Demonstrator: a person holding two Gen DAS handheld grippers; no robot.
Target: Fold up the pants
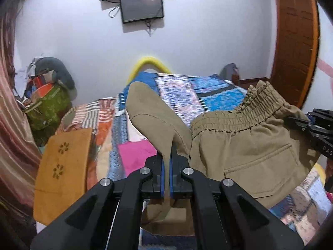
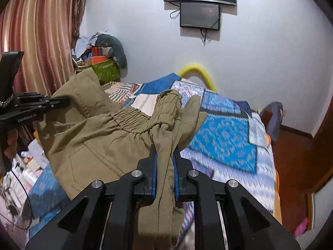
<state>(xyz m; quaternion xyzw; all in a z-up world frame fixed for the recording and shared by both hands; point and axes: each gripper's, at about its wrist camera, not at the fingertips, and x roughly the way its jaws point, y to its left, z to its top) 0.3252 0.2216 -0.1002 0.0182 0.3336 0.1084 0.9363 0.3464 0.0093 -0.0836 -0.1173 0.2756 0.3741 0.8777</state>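
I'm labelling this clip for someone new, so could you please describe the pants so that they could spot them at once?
Start at the bed with the blue patchwork quilt. Held above it between the two hand-held grippers, left and right, are the pants. They are the only plain khaki cloth there, with a gathered elastic waistband and a back pocket, unlike the mustard cloth with floral cutouts.

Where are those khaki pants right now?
The khaki pants hang stretched between the left gripper and the right gripper, lifted over the patchwork bedspread, elastic waistband up.
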